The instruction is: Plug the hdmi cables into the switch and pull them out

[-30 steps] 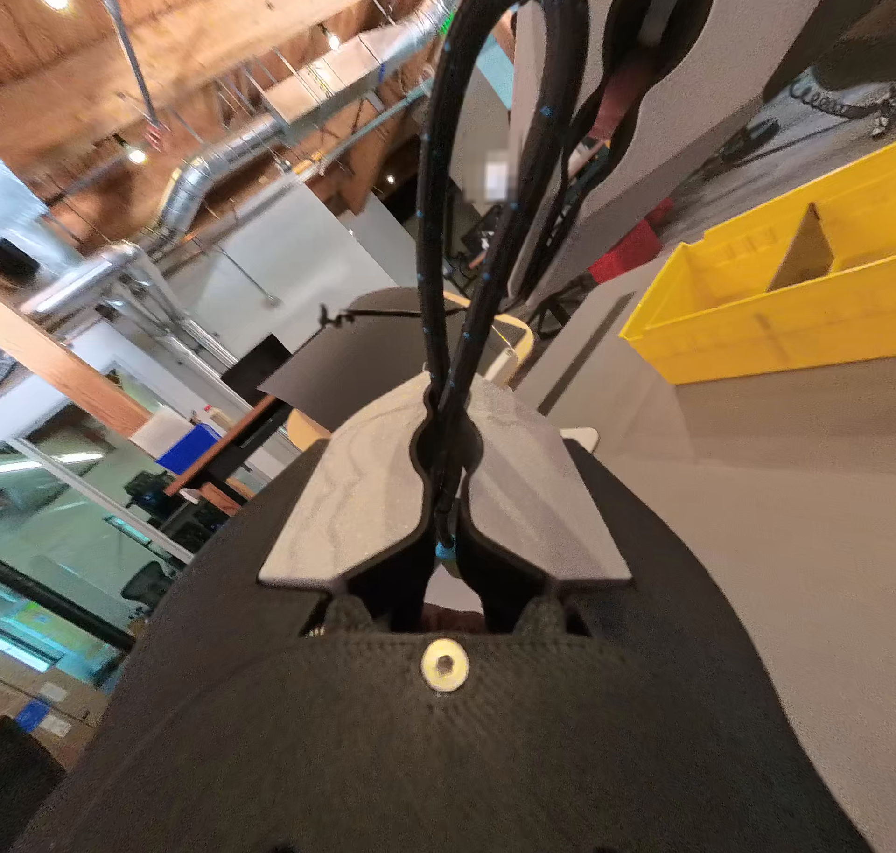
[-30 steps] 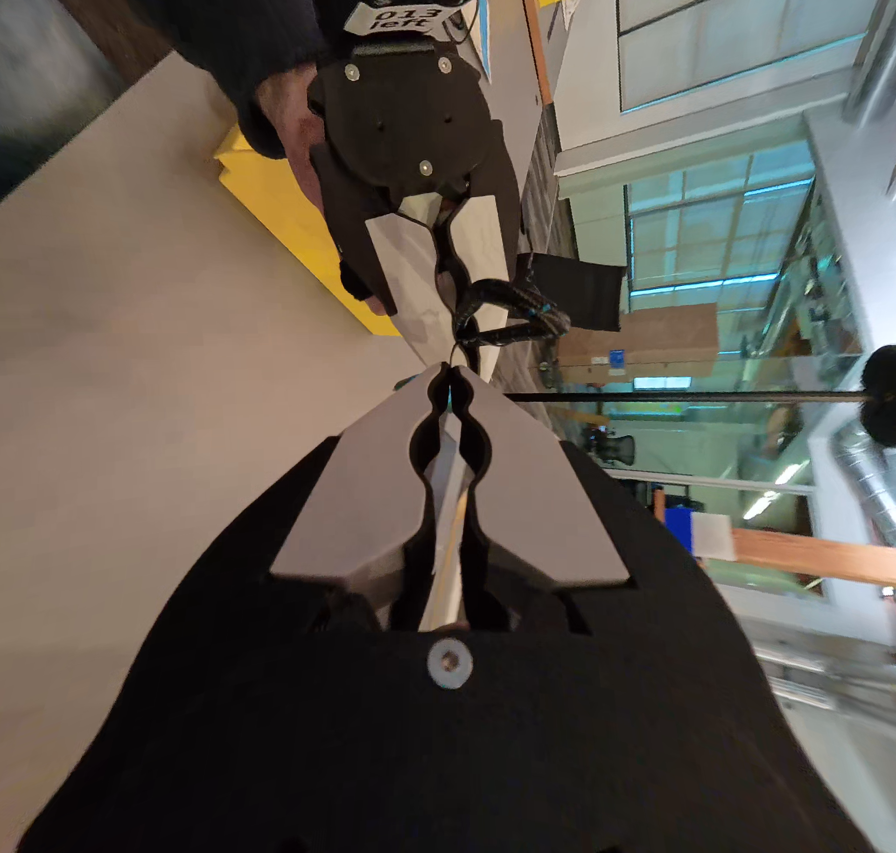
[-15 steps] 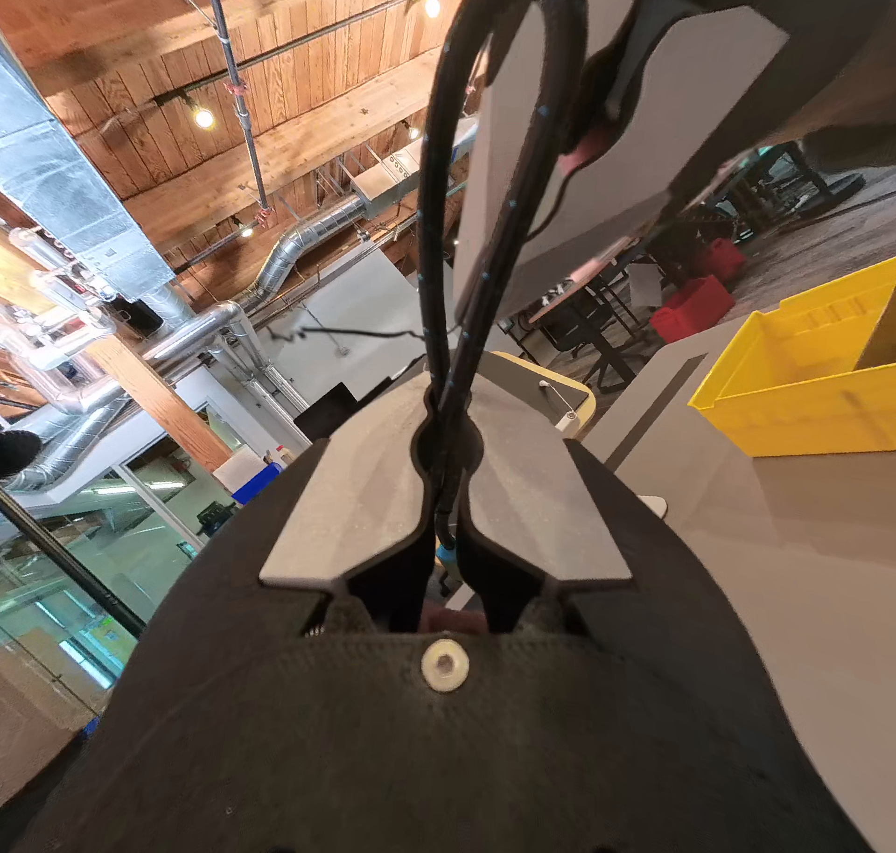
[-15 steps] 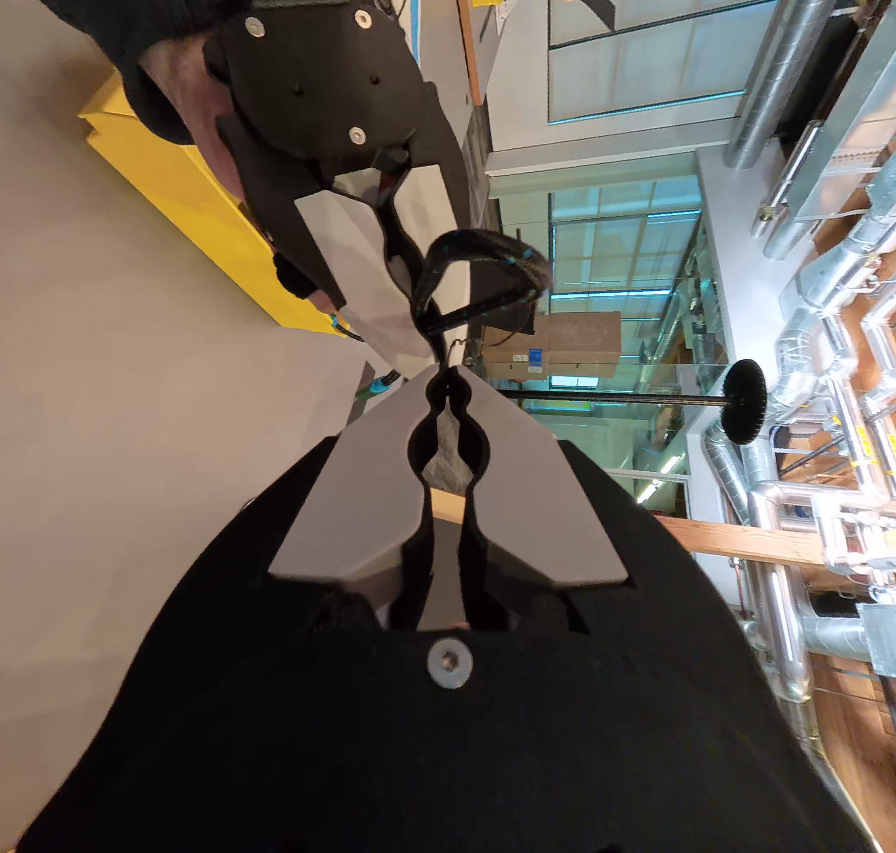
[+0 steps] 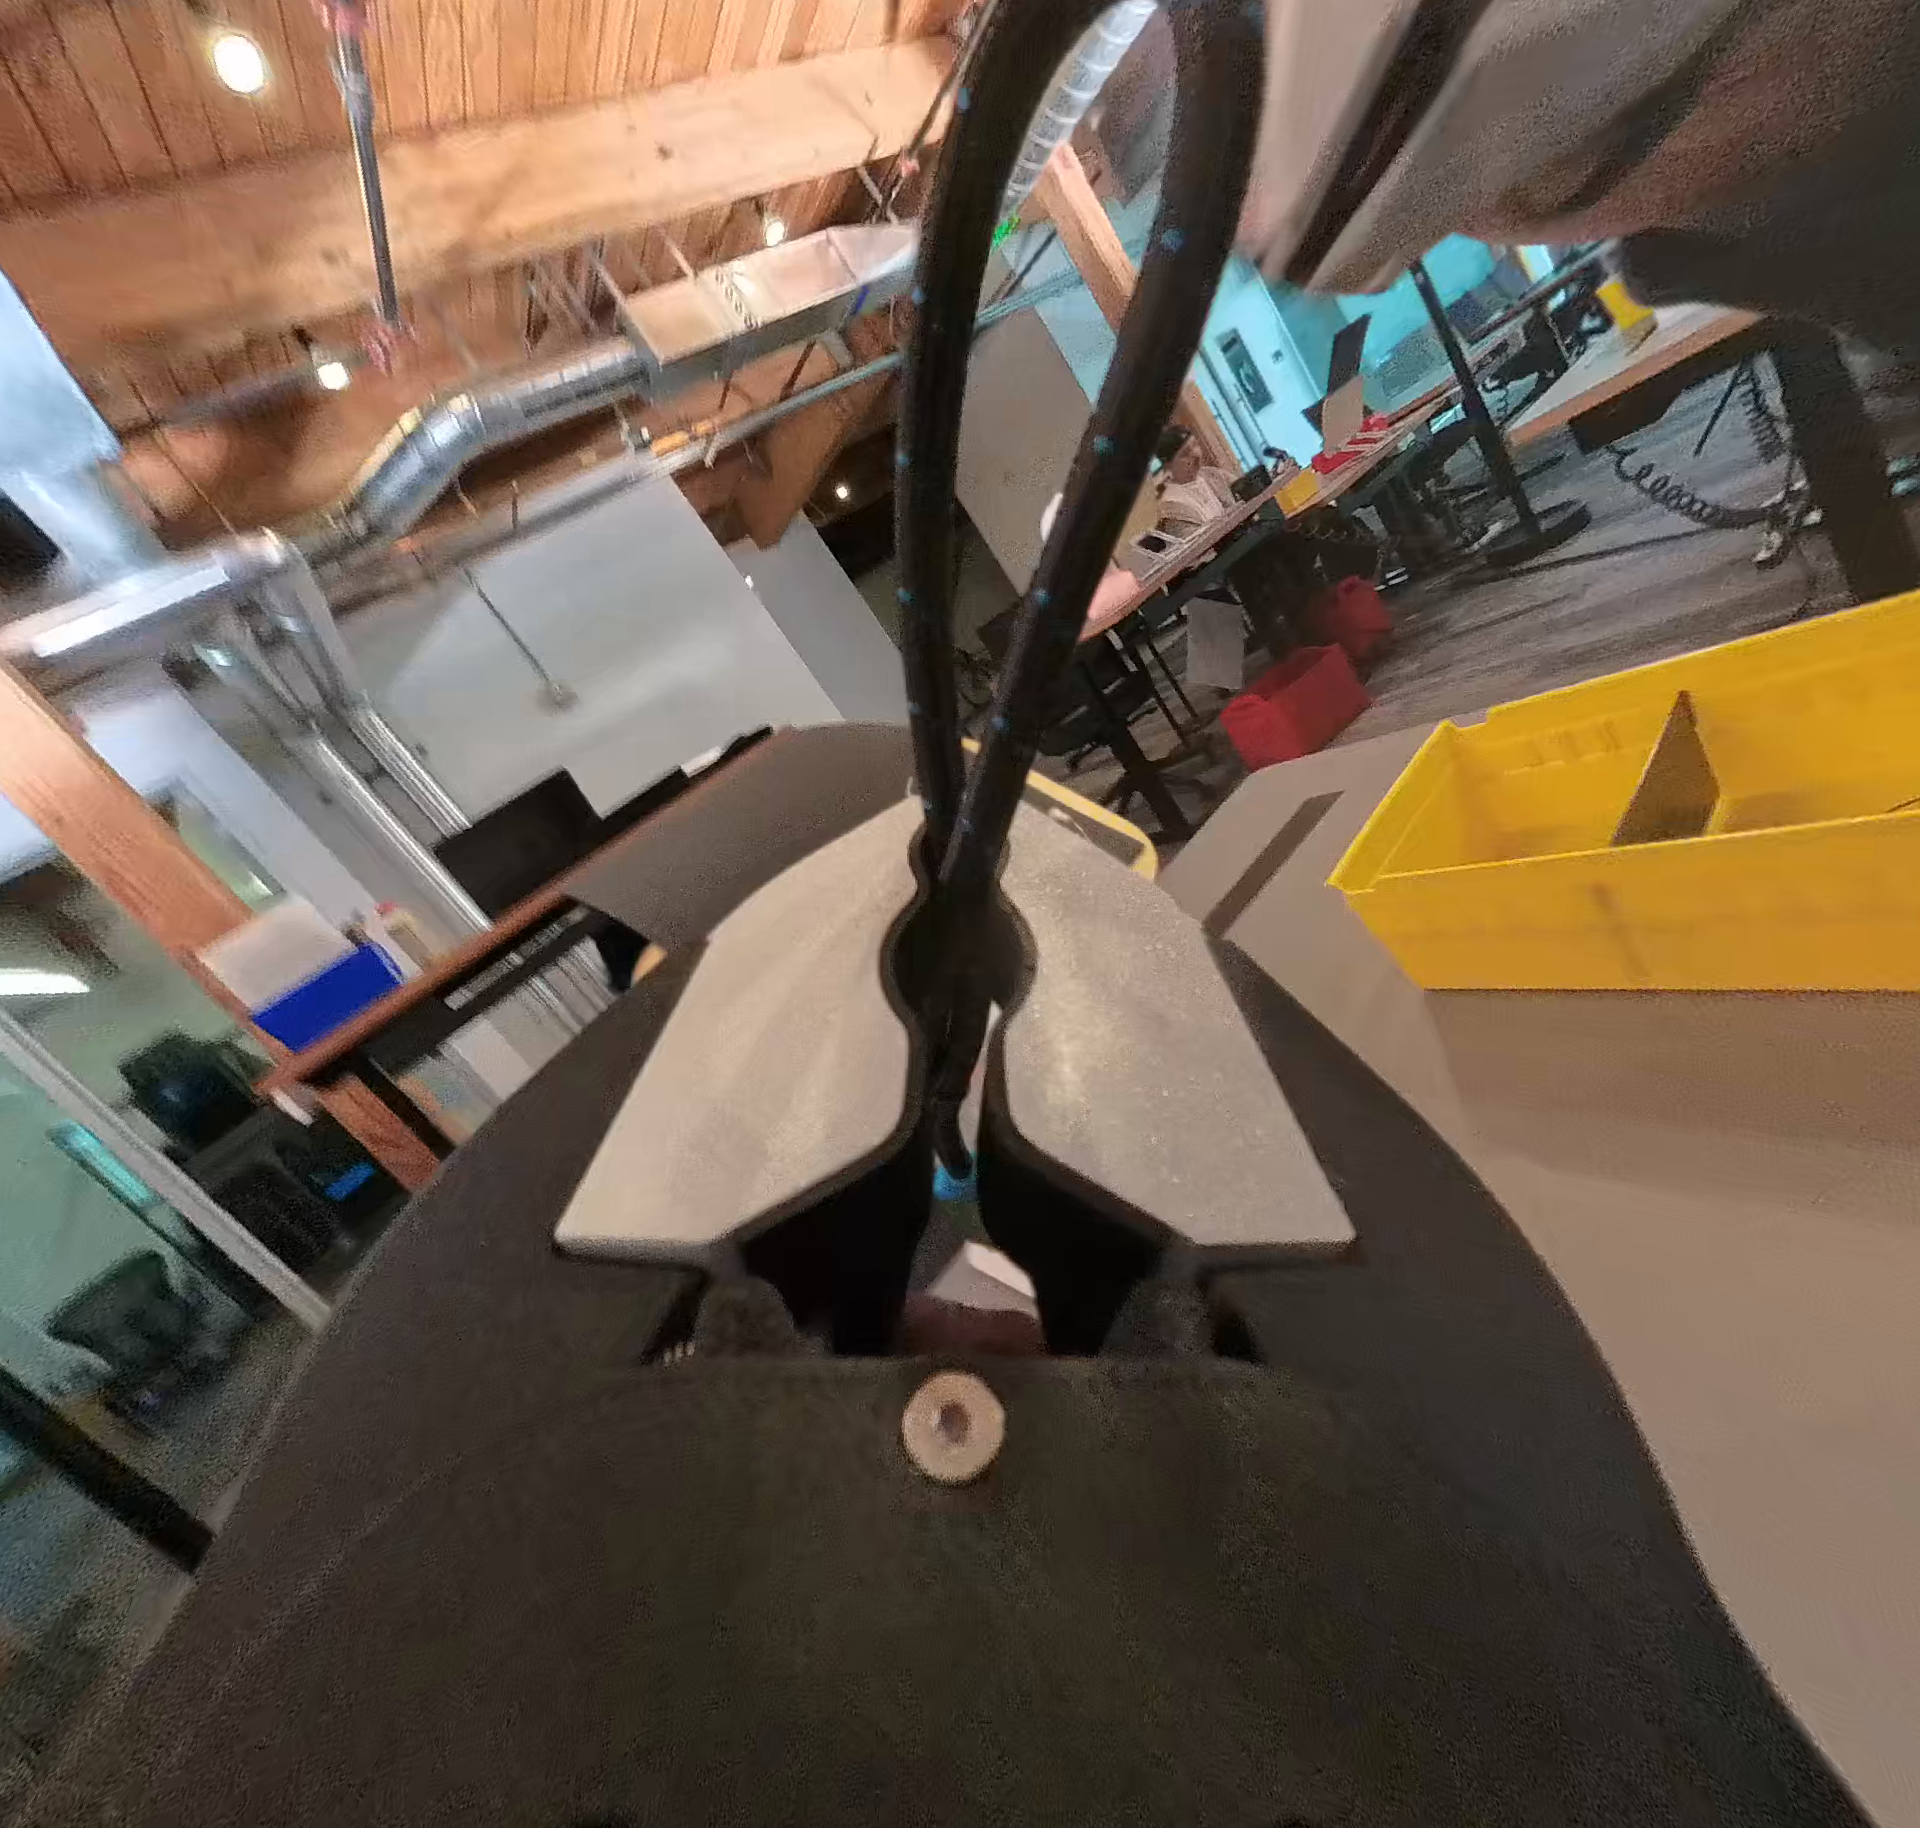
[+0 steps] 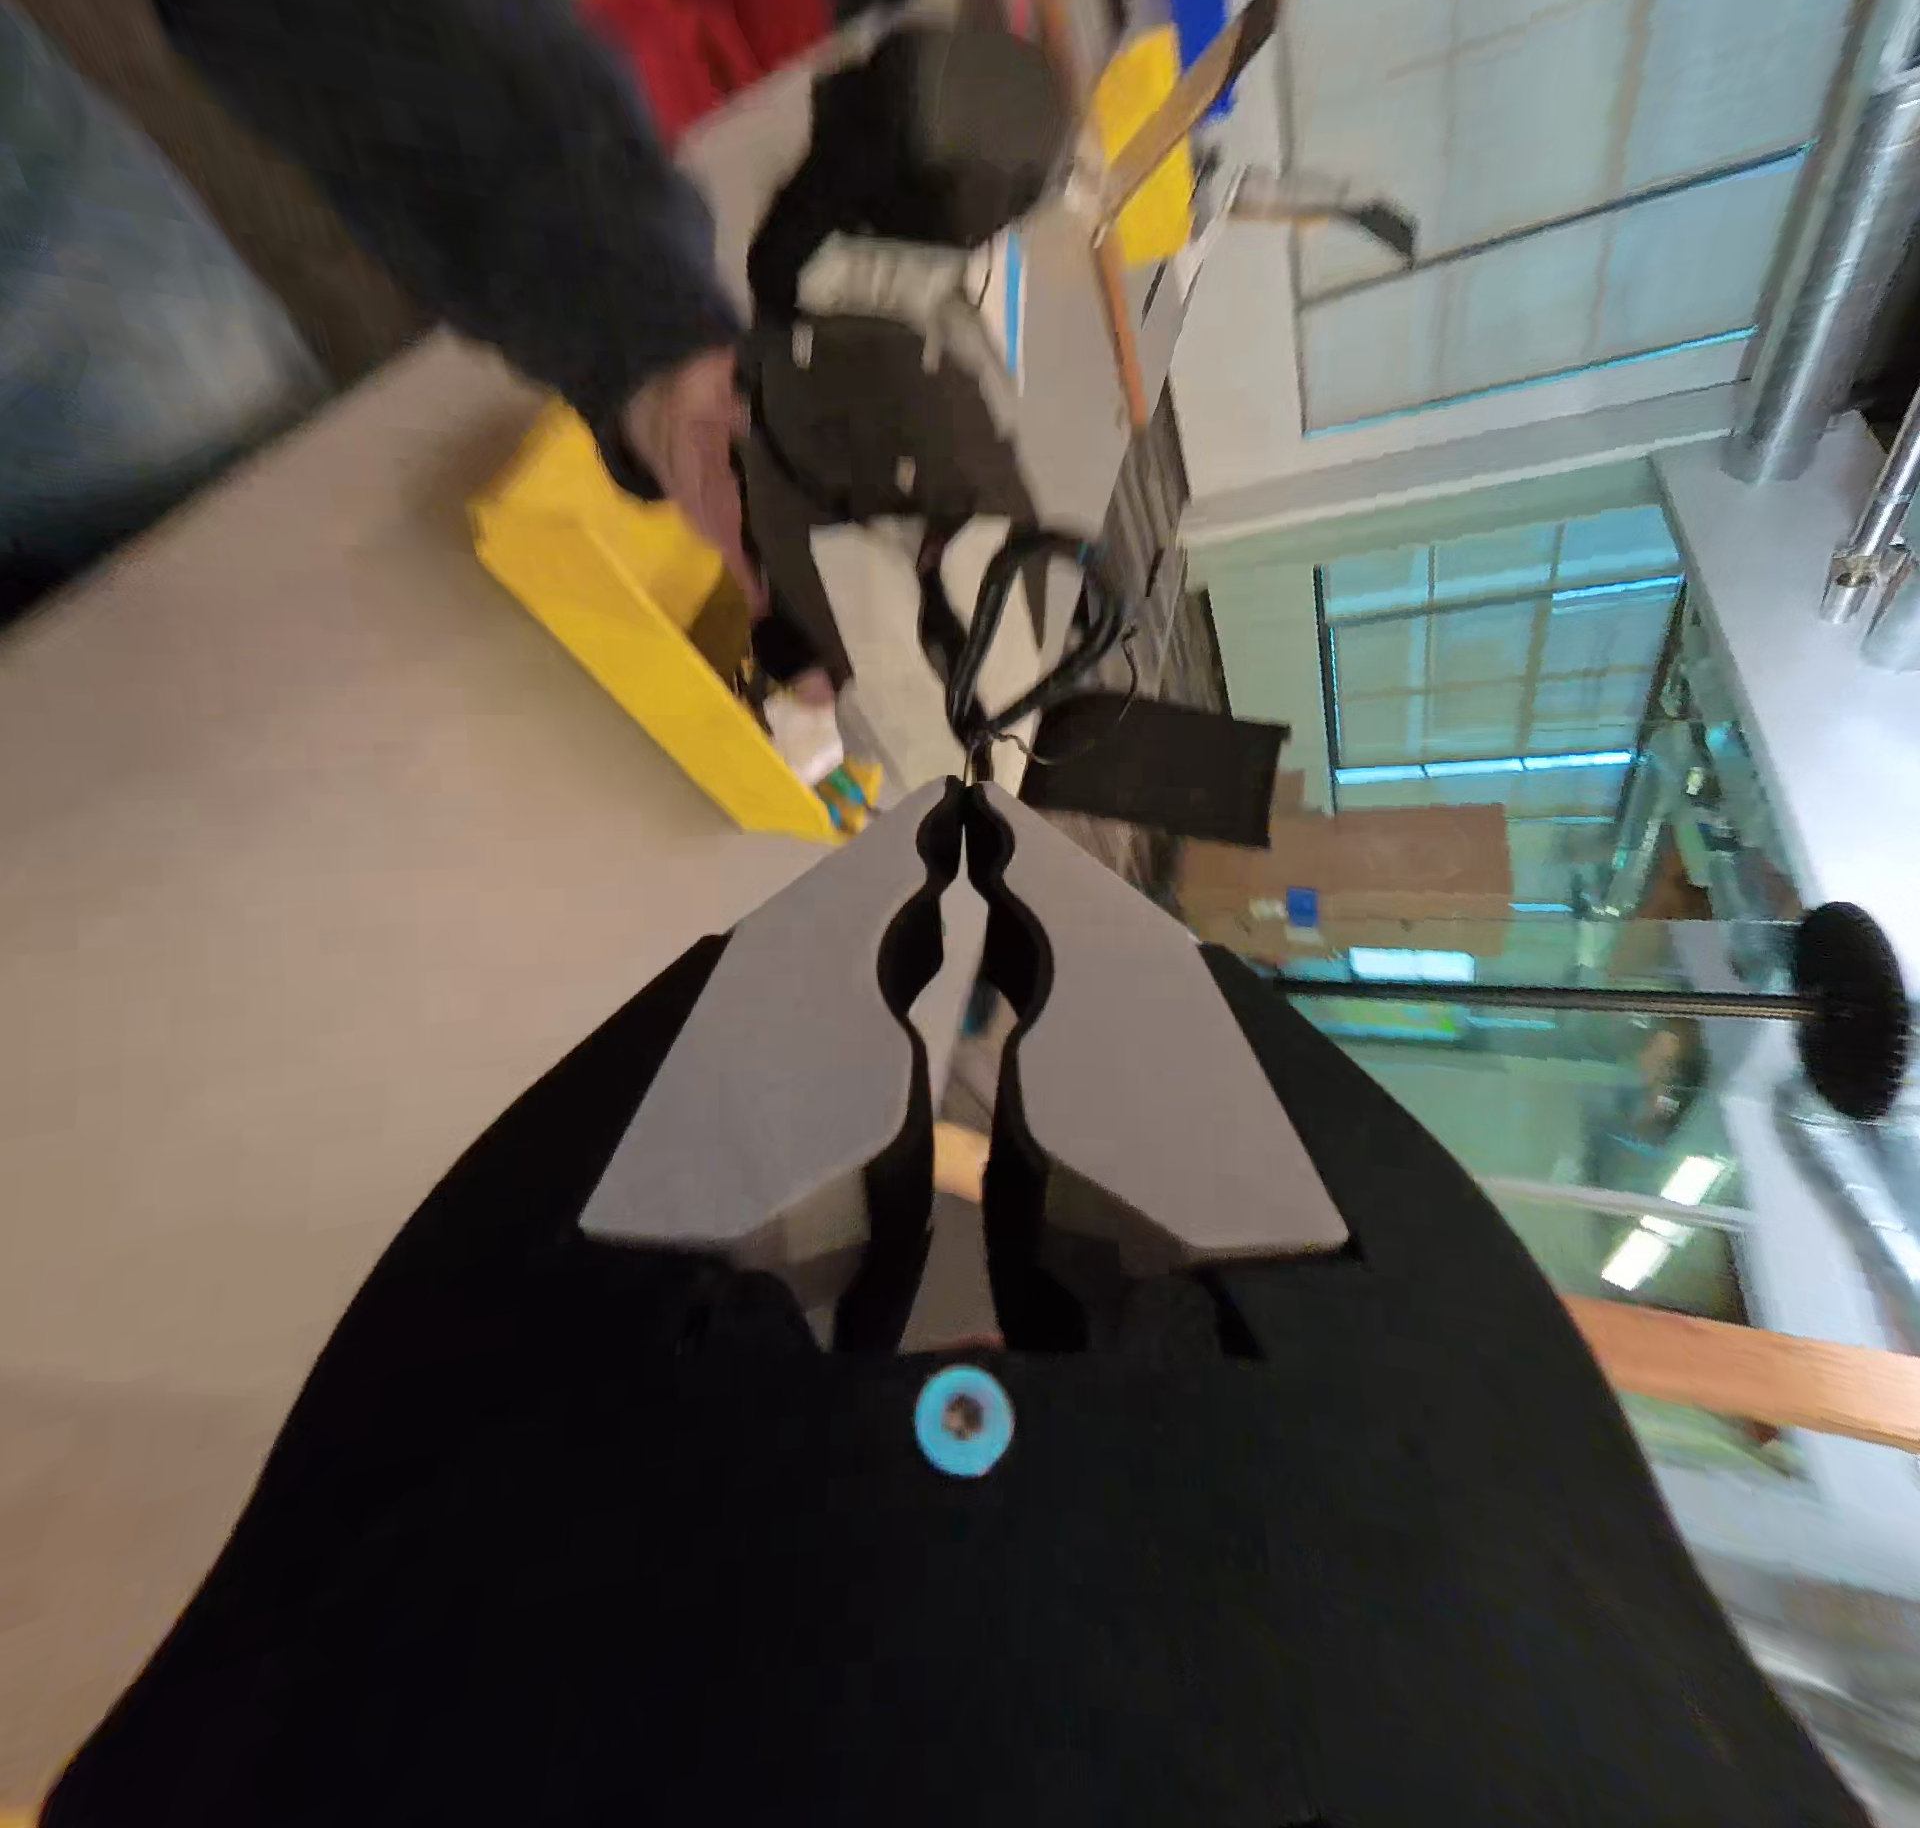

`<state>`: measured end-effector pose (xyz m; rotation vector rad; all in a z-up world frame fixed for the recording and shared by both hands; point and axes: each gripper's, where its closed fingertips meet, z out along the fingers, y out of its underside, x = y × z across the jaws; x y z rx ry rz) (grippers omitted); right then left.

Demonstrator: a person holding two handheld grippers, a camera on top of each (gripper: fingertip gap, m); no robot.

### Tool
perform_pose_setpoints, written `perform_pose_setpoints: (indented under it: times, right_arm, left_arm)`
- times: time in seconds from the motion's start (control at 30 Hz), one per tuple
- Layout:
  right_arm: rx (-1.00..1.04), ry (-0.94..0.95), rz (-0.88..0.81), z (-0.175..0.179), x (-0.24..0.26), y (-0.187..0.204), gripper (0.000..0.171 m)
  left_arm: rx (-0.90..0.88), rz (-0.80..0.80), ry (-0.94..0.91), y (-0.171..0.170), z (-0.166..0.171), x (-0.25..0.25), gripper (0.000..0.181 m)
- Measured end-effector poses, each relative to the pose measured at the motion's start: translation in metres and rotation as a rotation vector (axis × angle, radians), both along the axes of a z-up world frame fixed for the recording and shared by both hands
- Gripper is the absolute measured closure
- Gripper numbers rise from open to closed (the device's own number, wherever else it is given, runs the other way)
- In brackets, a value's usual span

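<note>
Both of my tools are up off the bench (image 5: 1662, 1207), and my left hand-held gripper (image 5: 958, 905) is pressed together on a loop of black hdmi cable (image 5: 940, 490) with small blue flecks. In the left wrist view the two strands of that loop run side by side down into the notch between my grey fingers (image 5: 769, 1040), and a bit of blue shows lower in the gap. The top of the loop arches high and passes close to my right hand-held gripper (image 5: 1475, 64), which fills the upper right corner of that view, blurred.

On the grey bench to the right sits a yellow bin (image 5: 1683, 905) with a divider (image 5: 1662, 791) inside. Behind it are other work benches, red boxes on the floor, and a wooden ceiling with metal ducts.

From the right wrist view my right hand-held gripper (image 6: 964, 791) has its tips nearly together, pinching a thin dark strand right at the points; I cannot tell for sure what part of the cable that is. Beyond, the cable loop (image 6: 1039, 635) hangs from my left hand-held gripper (image 6: 940, 625), held by my hand (image 6: 696, 469) in a dark sleeve (image 6: 468, 168). The yellow bin (image 6: 644, 656) lies just beside it. This view is motion-blurred, and I cannot make out the switch.
</note>
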<state>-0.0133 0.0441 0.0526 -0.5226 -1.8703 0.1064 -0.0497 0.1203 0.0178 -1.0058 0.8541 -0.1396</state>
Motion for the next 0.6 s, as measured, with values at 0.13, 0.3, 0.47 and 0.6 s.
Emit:
perform_pose_setpoints:
  times: [0.13, 0.3, 0.47, 0.6]
  right_arm:
    - [-0.368, 0.128, 0.212, 0.002, 0.002, -0.035, 0.171]
    - [-0.568, 0.097, 0.099, -0.042, -0.017, -0.01, 0.171]
    - [-0.648, 0.097, -0.108, -0.065, -0.021, 0.035, 0.171]
    - [-0.692, 0.119, -0.183, -0.066, -0.02, 0.049, 0.171]
  left_arm:
    - [-0.216, -0.005, -0.109, 0.03, -0.026, -0.004, 0.179]
    - [-0.373, -0.099, -0.189, 0.028, -0.039, 0.013, 0.179]
    - [-0.355, -0.095, -0.189, 0.016, -0.029, 0.022, 0.179]
    - [-0.254, 0.018, -0.116, 0.017, -0.025, 0.018, 0.18]
